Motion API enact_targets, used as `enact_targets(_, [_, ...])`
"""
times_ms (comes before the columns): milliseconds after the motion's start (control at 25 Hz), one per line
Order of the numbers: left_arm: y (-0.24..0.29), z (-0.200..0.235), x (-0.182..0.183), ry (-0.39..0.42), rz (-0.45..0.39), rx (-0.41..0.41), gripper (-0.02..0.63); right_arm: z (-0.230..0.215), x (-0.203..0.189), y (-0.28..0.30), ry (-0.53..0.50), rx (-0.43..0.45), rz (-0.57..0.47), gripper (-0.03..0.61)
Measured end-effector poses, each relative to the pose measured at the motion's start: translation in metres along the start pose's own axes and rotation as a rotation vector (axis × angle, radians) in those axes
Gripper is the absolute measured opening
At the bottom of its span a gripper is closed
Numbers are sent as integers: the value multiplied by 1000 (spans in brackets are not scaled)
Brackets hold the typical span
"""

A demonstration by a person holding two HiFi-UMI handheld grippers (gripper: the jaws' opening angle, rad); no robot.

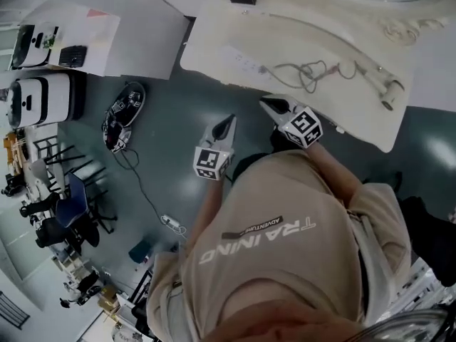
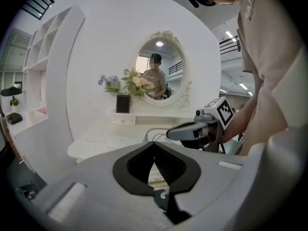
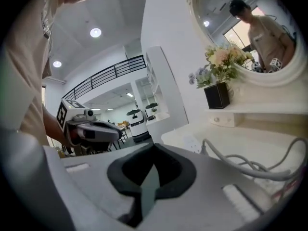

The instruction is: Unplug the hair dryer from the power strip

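Left claw (image 1: pixel 230 120), right claw (image 1: pixel 266 102) — both clenched, empty, held just off the worktop (image 1: pixel 214 30) edge. Hair dryer (image 1: pixel 388 90) lies at worktop's right end — its cord (image 1: pixel 306 73) plugged into power strip (image 1: pixel 242 60).

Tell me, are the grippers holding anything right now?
Nothing. The left gripper and the right gripper are both shut and empty; the hair dryer lies untouched on the table.

Bare tabletop (image 1: pixel 211 43) around the power strip (image 1: pixel 242 61) — tangled cord (image 1: pixel 311 74) beside it
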State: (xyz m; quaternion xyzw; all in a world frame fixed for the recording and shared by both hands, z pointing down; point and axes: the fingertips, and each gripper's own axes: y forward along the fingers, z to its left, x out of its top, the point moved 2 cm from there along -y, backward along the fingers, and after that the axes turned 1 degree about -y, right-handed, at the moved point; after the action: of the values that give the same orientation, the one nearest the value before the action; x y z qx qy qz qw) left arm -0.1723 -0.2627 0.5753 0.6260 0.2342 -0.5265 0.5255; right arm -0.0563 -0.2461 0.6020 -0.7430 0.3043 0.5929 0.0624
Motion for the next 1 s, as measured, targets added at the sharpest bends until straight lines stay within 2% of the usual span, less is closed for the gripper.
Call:
enact_targets(160, [33,5,26,42,-1,-82,6,-11,-4,0,24,-28,16,5])
enact_targets(320, [66,8,30,103,33,-192,6,-24,-15,-2,81,-54,40,5])
enact_targets(480, [102,24,39,99,51,-284,6,-46,-20,-1,133,-153,38,5])
enact_targets(640, [131,37,48,144,52,-415,6,-62,-20,4,154,-245,41,5])
enact_targets(720, [139,45,52,184,66,-478,6,-62,-17,12,173,-278,48,5])
enact_targets(840, [150,58,52,292,82,-588,6,-59,-9,26,200,-343,61,5])
enact_targets(1000, [166,67,43,424,110,-753,6,-65,-12,44,247,-479,86,5])
